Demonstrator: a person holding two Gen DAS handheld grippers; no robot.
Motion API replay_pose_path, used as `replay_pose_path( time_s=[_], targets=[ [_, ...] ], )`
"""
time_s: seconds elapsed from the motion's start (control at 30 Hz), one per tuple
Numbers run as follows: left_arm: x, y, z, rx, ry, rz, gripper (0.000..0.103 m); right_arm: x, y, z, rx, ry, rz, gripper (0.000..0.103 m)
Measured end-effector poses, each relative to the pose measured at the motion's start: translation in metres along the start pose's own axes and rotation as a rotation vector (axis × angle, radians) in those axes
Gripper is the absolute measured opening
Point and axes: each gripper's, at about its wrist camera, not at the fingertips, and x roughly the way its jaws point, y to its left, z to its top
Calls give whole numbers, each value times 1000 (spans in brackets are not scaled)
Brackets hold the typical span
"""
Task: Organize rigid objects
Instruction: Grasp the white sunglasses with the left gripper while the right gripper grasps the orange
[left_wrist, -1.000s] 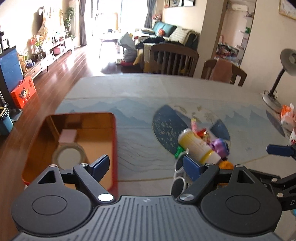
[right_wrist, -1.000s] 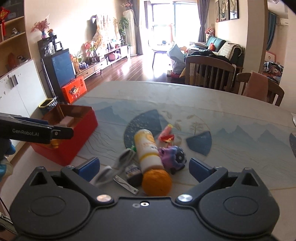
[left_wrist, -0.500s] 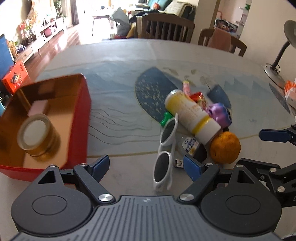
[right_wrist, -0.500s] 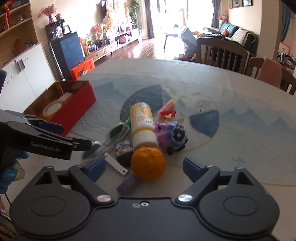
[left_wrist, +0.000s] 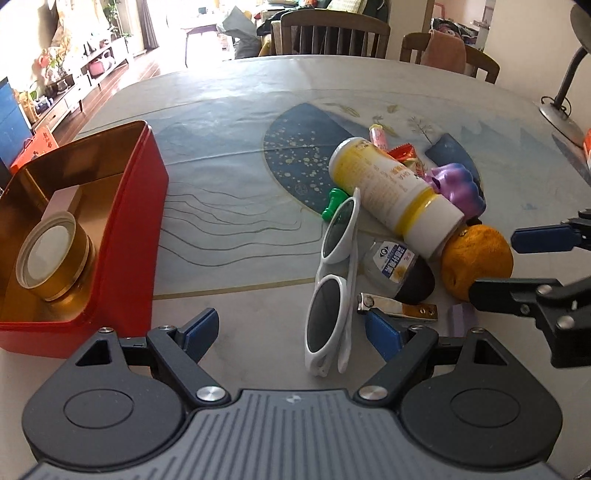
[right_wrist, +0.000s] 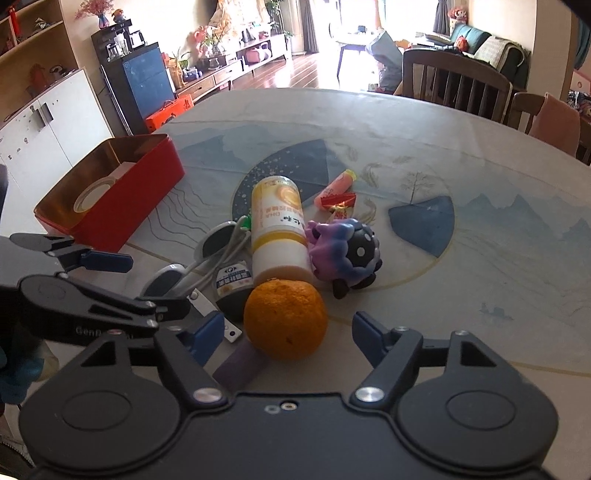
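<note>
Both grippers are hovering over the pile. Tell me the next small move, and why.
Probably ease the right gripper down and close on the orange: it sits between the closing, not yet touching jaws. The left gripper stands open over the sunglasses.

**Colours and patterns on the table**

At the left of the frame we see a red tin box (left_wrist: 140, 229) with a shiny gold inside. In it stands a gold jar (left_wrist: 55, 258) with a white lid.

The tablecloth (left_wrist: 229, 122) is pale grey-blue with dark blue patches with gold speckles, thin wavy lines and faint mountains.

In the middle we find white sunglasses (left_wrist: 332, 280) with dark lenses, a white bottle (left_wrist: 391, 195) with yellow bands and label, and an orange fruit (right_wrist: 285, 319). The soft toy (right_wrist: 347, 251) is purple and blue, with a black part with white dots. We also see a small green piece (left_wrist: 332, 203) and a red wrapper (right_wrist: 338, 201).

Both grippers are black with blue pads (left_wrist: 201, 330).
</note>
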Motion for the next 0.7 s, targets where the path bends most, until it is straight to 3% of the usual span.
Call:
replay_pose_path(
  time_s=[0.13, 0.23, 0.47, 0.6, 0.7],
  targets=[
    [4, -1, -1, 8, -2, 16, 86, 6, -1, 1, 5, 18, 15, 69],
    [3, 0, -1, 5, -12, -2, 78, 10, -1, 2, 11, 30, 22, 64],
    [0, -7, 1, 39, -22, -38, 51, 15, 3, 6, 14, 40, 20, 62],
    [-1, -8, 3, 39, -20, -48, 31, 16, 4, 6, 12, 43, -6, 54],
    [-1, -6, 4, 39, -17, -63, 27, 15, 2, 5, 28, 42, -6, 53]
  ],
)
